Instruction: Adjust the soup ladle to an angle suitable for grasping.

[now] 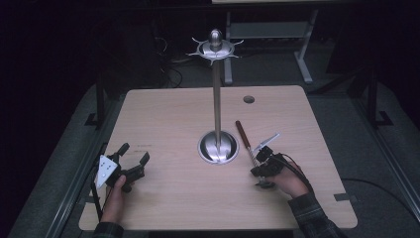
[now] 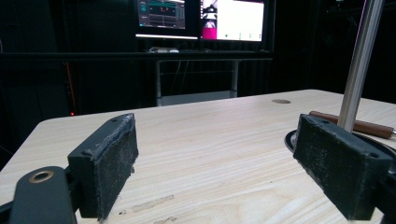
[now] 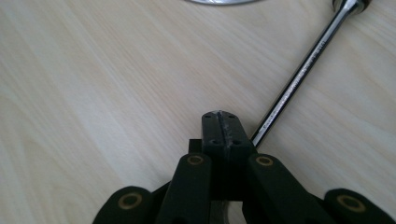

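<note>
Since the wooden table (image 1: 163,114) carries little else, I read the work as getting the utensil onto the tall steel stand (image 1: 217,99) in the middle, whose hooked crown (image 1: 216,48) sits high above its round base (image 1: 218,147).

The utensil (image 1: 243,136) lies flat on the table just right of that base. Its brown wooden handle points away from me and its bright metal shaft (image 3: 299,79) runs back toward my right gripper (image 1: 259,159).

From the right gripper view, that claw (image 3: 221,122) is closed tight, pad against pad. The shaft slips out from beside and under its tips rather than plainly between them, so I cannot tell that it has any hold on the utensil.

My left gripper (image 1: 134,152) rests well apart at the table's left side, jaws spread wide with nothing between them.

To do this pick well, I judge I should:
- Open the right claw first.
- Bring it down so the pads straddle the shaft squarely.
- Close near the handle end, where the grip is less likely to slide on polished steel.
- Lift slowly and keep clear of the base, because a knock there could rock the stand.
</note>
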A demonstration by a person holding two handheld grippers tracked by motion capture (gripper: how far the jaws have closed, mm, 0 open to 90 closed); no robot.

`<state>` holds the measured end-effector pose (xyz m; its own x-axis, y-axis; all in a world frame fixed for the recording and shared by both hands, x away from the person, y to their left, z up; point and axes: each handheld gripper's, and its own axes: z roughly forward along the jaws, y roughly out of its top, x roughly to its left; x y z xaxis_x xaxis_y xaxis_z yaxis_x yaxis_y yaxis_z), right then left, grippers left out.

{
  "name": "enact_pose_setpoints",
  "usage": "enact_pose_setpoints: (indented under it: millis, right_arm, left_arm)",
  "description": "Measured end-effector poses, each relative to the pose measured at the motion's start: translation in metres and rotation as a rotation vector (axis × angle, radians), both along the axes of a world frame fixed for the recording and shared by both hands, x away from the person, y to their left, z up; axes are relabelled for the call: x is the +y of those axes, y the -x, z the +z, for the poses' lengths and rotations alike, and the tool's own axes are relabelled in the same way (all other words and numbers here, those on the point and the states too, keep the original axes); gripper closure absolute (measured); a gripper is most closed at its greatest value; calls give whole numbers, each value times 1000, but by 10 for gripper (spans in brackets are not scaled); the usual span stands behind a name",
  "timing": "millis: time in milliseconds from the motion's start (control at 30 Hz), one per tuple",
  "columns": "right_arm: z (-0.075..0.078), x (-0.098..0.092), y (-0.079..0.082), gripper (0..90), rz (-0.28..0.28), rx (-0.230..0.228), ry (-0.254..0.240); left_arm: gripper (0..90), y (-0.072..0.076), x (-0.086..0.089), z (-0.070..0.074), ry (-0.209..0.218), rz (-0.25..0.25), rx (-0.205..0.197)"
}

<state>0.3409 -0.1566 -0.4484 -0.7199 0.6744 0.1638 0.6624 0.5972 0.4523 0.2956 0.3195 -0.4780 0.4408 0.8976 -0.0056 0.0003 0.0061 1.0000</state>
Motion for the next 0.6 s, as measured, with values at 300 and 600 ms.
enact_pose_setpoints:
  millis: [300, 600]
  right_arm:
    - [1, -17, -5, 898, -47, -7, 27]
    - [1, -34, -11, 898, -92, -25, 51]
  left_arm:
    - [131, 0, 0, 0, -5, 2, 4]
    - [131, 0, 0, 0, -4, 1, 2]
